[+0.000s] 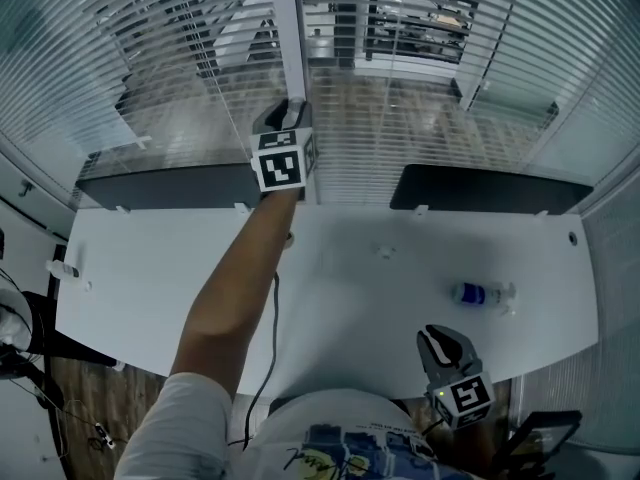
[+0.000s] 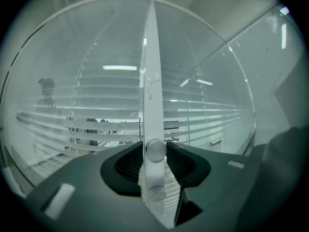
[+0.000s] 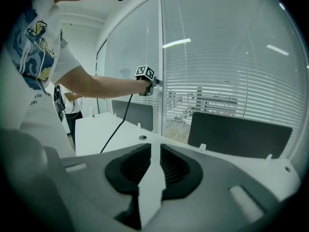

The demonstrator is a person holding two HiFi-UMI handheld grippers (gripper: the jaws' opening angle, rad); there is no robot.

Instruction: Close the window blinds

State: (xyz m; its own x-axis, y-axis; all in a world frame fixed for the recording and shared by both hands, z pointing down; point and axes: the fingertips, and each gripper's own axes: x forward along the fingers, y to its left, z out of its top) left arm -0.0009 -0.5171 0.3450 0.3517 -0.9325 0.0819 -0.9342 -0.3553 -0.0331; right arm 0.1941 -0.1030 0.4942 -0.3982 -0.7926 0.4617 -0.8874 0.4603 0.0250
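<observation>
As the slats stand part-open, blinds (image 1: 420, 138): hanging over the window beyond the bench (image 1: 300, 278).
Wand (image 2: 155, 150): likely light, stiff, smooth; best gripped near its knobbed end.
Left gripper (image 2: 155, 159): jaws bracket the wand, barely slack.
Right gripper (image 3: 152, 166): jaws slightly apart, empty.
Room: glass-walled office.

We saw pale, smooth blinds (image 1: 420, 118) with a slight sheen, a matt white surface (image 1: 330, 288), a clear plastic bottle (image 1: 480, 294), and matt dark plastic on the left gripper (image 2: 154, 159), its pads (image 2: 129, 164) ribbed.
</observation>
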